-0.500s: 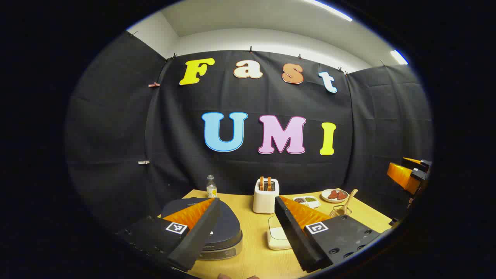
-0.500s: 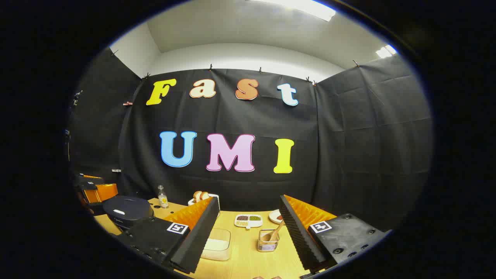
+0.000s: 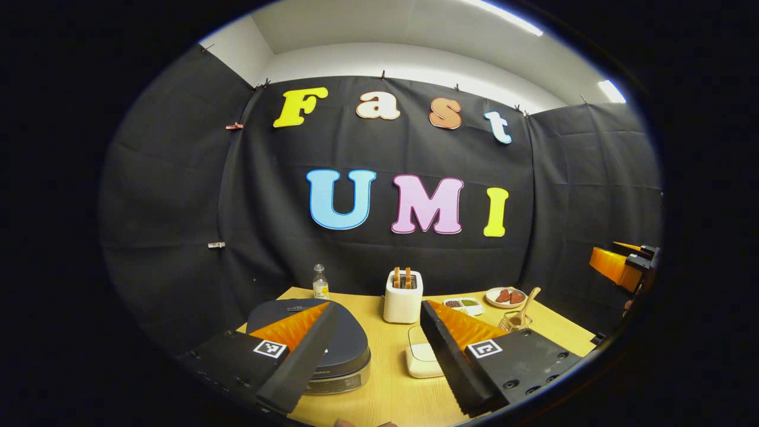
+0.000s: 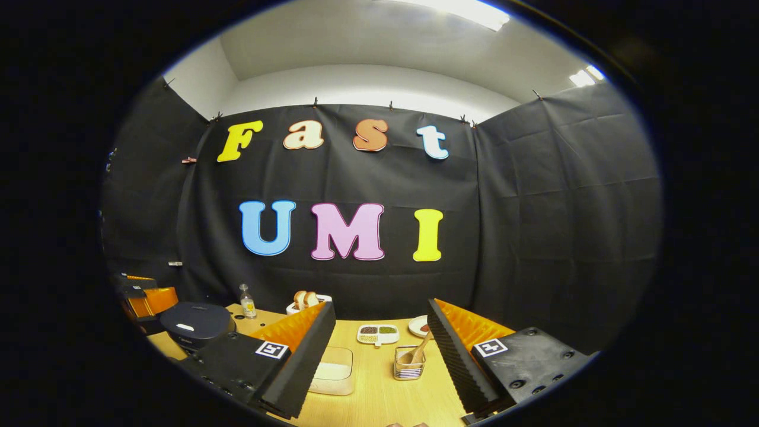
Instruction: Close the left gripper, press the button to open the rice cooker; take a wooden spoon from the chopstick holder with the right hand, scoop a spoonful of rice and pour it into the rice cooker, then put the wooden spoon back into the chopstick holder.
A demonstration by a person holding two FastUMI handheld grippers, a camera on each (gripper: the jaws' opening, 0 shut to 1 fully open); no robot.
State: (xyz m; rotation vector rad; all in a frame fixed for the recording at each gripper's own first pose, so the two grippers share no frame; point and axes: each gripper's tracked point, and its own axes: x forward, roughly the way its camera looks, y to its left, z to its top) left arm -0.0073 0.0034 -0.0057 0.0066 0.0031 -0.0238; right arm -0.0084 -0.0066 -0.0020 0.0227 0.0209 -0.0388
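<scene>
I hold both hand-held grippers, left and right, spread wide and gripping nothing, above the surface; the rice cooker is closed.

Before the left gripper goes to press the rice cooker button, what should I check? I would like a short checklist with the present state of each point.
1. Left gripper closed for pressing: not ok, its jaws stand wide apart.
2. Rice cooker lid down: ok, it lies shut on the table.
3. Button located: cannot tell, the left jaw hides part of the lid.
4. Right gripper free for the spoon: ok, open and holding nothing.
5. Wooden spoon in the chopstick holder: ok, it leans inside, handle up.
6. Rice container within view: ok, it sits left of the holder.
</scene>
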